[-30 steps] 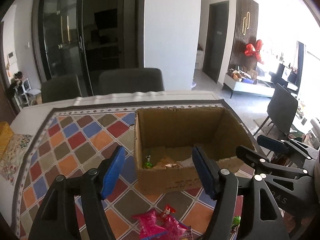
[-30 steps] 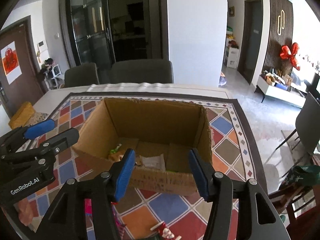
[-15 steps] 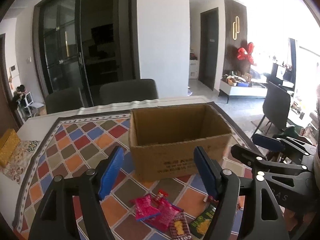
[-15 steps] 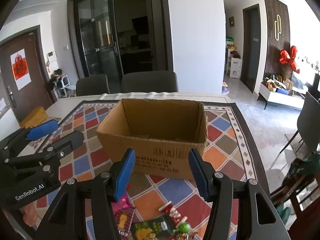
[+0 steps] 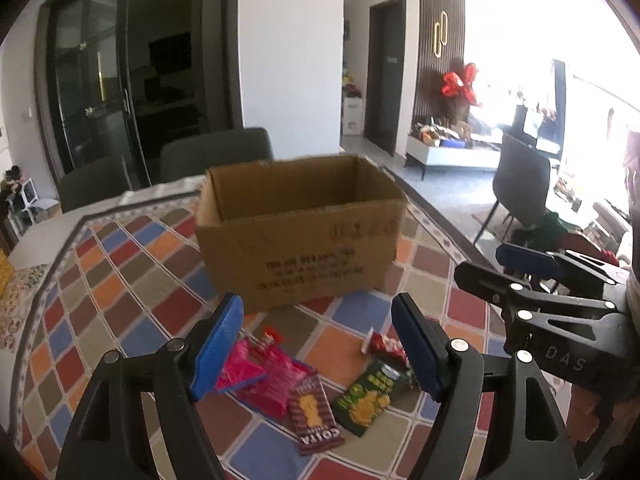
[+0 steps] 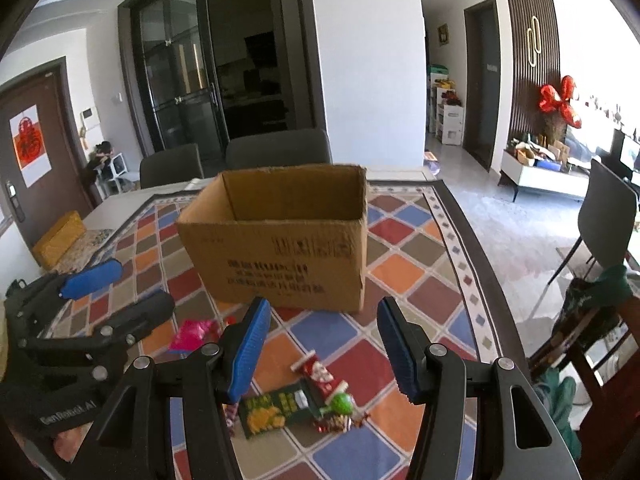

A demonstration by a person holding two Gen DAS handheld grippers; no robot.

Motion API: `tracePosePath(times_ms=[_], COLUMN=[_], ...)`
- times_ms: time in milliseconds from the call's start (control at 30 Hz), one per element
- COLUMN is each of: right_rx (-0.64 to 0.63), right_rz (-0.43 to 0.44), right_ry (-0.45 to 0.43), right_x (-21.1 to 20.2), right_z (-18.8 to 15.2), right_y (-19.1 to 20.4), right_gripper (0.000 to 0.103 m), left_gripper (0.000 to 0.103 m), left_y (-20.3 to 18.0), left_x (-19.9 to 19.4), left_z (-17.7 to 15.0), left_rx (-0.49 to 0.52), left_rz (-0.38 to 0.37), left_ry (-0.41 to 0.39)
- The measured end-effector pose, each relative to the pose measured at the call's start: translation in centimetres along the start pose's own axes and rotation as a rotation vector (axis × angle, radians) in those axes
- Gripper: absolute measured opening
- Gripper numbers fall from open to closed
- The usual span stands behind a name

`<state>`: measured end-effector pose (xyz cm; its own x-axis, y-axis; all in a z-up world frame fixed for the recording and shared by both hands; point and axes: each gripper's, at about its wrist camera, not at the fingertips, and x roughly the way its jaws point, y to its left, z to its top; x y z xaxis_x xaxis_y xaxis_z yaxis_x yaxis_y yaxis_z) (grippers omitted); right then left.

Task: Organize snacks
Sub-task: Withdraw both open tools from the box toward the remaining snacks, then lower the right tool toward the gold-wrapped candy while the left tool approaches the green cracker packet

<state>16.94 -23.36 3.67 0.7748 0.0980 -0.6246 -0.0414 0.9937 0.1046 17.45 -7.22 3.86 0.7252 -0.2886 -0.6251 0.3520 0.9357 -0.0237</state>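
Both tongs empty. Left gripper (image 5: pixel 316 344) has its jaws opening, nothing between the blue pads; right gripper (image 6: pixel 320 350) has its jaws apart, also nothing clamped. Both point down at the snack pile on the patchwork-tile tablecloth (image 5: pixel 132 280), clear of it.

Snacks lie just in front of the cardboard box (image 5: pixel 298 228), between box and tongs:
- pink packets (image 5: pixel 256 372) under the left gripper's left pad, overlapping each other
- maroon COTTA packet (image 5: pixel 314 416) beside the pink ones, lower edge toward the camera
- dark green packet with yellow print (image 5: pixel 366 400), touching a small red wrapper (image 5: pixel 384 346) by the left gripper's right pad
- right wrist view: same green packet (image 6: pixel 272 408) sits below the right gripper's gap, with a red-and-white wrapper (image 6: pixel 320 372) and a green ball-shaped candy (image 6: pixel 340 402) at its right edge

Box is upright, open top, printing on the near face, contents not visible from either camera. Each gripper shows at the edge of the other's view; they're side by side, apart.
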Motion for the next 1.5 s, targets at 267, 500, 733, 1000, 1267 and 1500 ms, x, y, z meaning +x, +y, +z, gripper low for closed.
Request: tracePosePath(times_ms=[267, 500, 733, 1000, 1267, 1500], right_rx=[0.015, 0.009, 0.022, 0.039, 0.037, 0.069], right_rz=[-0.001, -0.012, -0.014, -0.024, -0.026, -0.004], right_ry=[0.064, 0.141, 0.209, 0.277, 0.313, 0.342], right_x=[0.8, 2.0, 3.2, 5.1, 6.4, 7.7], right_z=[-2.5, -5.4, -7.3, -9.0, -10.0, -10.7], right_y=[-0.8, -1.5, -1.8, -2.1, -2.1, -2.6], right_gripper=[0.057, 0.057, 0.057, 0.057, 0.056, 0.053], left_gripper=[0.077, 0.077, 0.077, 0.077, 0.077, 0.074], left_y=[-1.7, -2.6, -3.0, -3.2, -3.2, -2.9], left_x=[1.5, 3.5, 5.5, 7.7, 9.8, 11.1], left_z=[-2.2, -4.1, -5.7, -7.1, -8.1, -8.5], left_rx=[0.049, 0.090, 0.137, 0.196, 0.234, 0.229], left_rz=[-0.039, -0.077, -0.133, -0.187, -0.238, -0.281], left_ry=[0.074, 0.149, 0.218, 0.279, 0.327, 0.352])
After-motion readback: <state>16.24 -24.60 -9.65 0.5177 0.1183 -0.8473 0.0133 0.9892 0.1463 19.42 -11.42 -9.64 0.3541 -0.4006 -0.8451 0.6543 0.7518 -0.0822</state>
